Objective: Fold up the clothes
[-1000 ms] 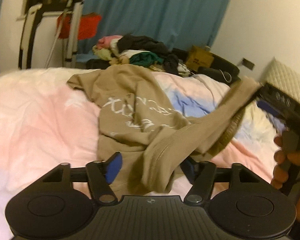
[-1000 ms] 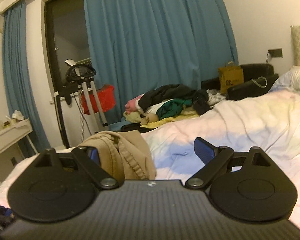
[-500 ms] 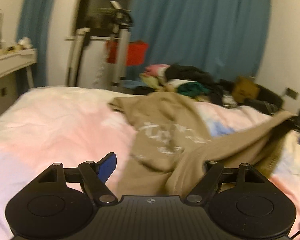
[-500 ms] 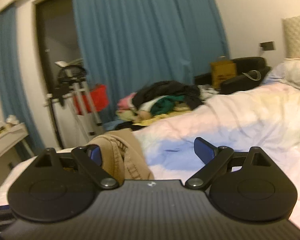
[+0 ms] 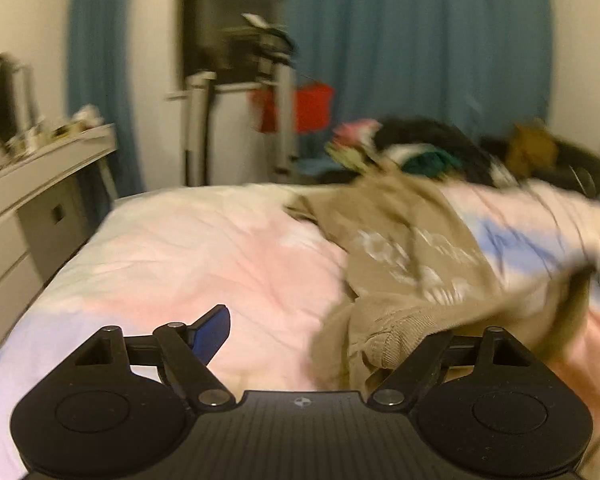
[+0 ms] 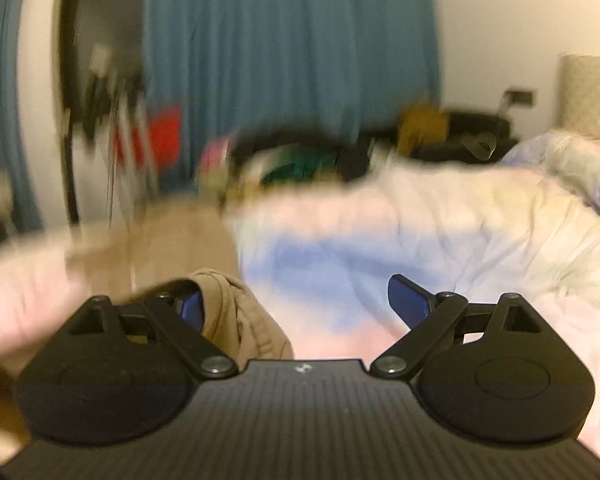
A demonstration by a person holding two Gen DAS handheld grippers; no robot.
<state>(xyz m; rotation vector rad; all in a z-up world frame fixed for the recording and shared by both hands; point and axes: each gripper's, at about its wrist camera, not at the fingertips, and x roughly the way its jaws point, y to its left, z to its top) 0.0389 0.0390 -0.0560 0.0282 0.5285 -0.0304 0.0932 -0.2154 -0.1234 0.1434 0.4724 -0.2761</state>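
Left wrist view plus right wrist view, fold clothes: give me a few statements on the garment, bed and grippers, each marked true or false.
1. The tan sweatshirt carries white lettering. True.
2. It lies on a bare wooden floor. False: it lies on the pink and blue bedcover.
3. The left gripper is clamped shut. False: its jaws are opening, a ribbed cuff against one side.
4. A clothes pile sits beyond the bed. True.

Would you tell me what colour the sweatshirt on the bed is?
Tan, with white lettering; the sweatshirt shows best in the left wrist view.
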